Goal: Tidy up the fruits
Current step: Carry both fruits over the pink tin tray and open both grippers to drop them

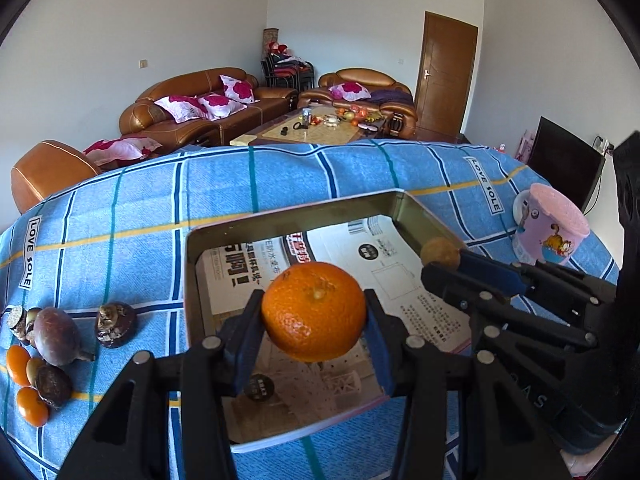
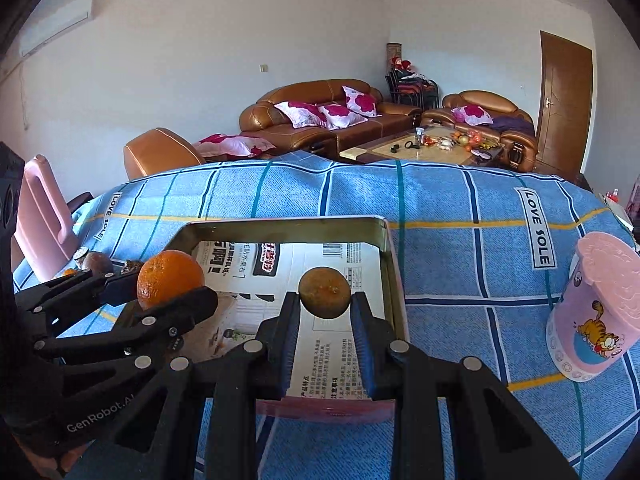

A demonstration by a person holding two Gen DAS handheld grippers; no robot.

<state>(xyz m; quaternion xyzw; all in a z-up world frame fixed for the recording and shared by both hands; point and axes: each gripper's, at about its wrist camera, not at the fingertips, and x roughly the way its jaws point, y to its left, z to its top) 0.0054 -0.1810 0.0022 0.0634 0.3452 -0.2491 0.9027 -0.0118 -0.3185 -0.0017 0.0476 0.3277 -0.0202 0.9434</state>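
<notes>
My left gripper [image 1: 314, 300] is shut on an orange mandarin [image 1: 314, 312] and holds it above a shallow metal tray [image 1: 192, 280] lined with printed paper. My right gripper [image 2: 325, 300] is shut on a small, dull brown-yellow round fruit [image 2: 325, 292], also above the tray [image 2: 394, 280], nearer its right wall. Each view shows the other gripper from the side: the right gripper [image 1: 444, 264] with the brown fruit [image 1: 440, 254], and the left gripper [image 2: 172, 286] with the mandarin [image 2: 170, 278]. The tray's paper floor holds no fruit that I can see.
A heap of loose fruit lies left of the tray on the blue checked cloth [image 1: 120, 208]: small mandarins [image 1: 18, 364], a purple-brown fruit [image 1: 56, 336] and dark knobbly ones [image 1: 116, 324]. A pink cartoon mug [image 2: 596, 312] stands at the right. A pink plastic item [image 2: 40, 216] stands at the far left.
</notes>
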